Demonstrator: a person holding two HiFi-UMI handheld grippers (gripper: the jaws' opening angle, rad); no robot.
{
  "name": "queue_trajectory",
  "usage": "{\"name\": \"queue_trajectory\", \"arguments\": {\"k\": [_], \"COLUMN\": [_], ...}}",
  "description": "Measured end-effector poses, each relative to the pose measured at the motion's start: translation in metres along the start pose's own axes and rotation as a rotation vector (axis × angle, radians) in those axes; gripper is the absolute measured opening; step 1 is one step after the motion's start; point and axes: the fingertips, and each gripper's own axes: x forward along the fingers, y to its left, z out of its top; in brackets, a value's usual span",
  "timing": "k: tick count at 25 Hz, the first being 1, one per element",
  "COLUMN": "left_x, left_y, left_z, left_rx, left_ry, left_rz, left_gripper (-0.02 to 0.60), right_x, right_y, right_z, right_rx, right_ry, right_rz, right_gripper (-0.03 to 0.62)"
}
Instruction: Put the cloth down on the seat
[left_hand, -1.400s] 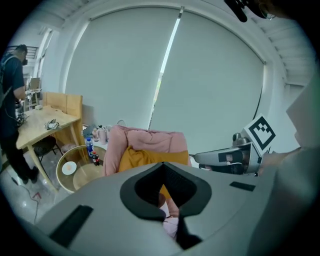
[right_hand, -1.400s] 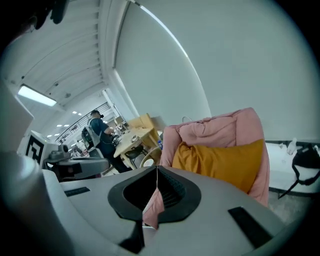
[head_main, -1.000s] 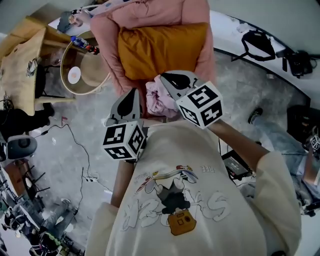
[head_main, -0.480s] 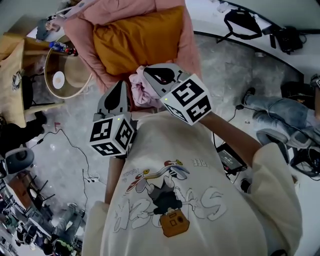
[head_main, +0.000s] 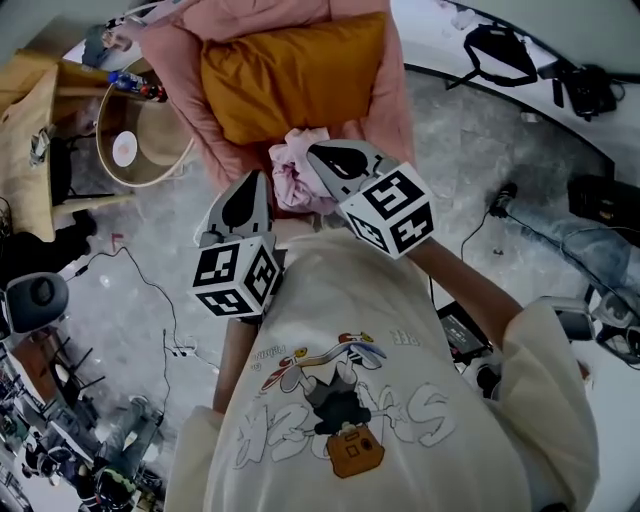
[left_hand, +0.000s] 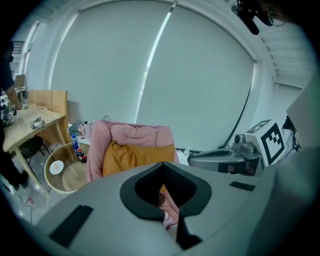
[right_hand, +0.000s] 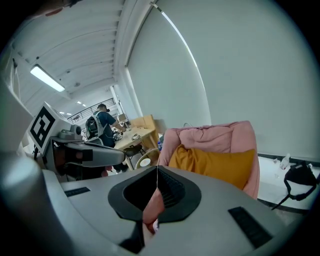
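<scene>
Cloth: pink, bunched; was held up between both grippers, just short of the seat.
Left gripper: jaws were pressed together, pinching cloth.
Right gripper: same.

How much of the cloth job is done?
Done: the pink cloth is picked up. In hand: the left gripper and right gripper both pinch it, just in front of the pink chair. Left: lower it onto the seat and let go.
</scene>
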Motion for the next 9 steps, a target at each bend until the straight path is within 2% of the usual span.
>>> {"name": "queue_trajectory", "arguments": {"k": [9], "left_x": [-0.0009], "left_y": [0.0068], "left_z": [0.0015], "left_rx": [-0.021], "left_ry": [-0.004], "left_rz": [-0.004], "left_gripper": [0.005], "right_x": [0.0043], "right_y": [-0.0052], "right_z": [0.0047], "right_rx": [0.020], "right_ry": [-0.014], "right_rz": [-0.020], "right_gripper": [0.018]}}
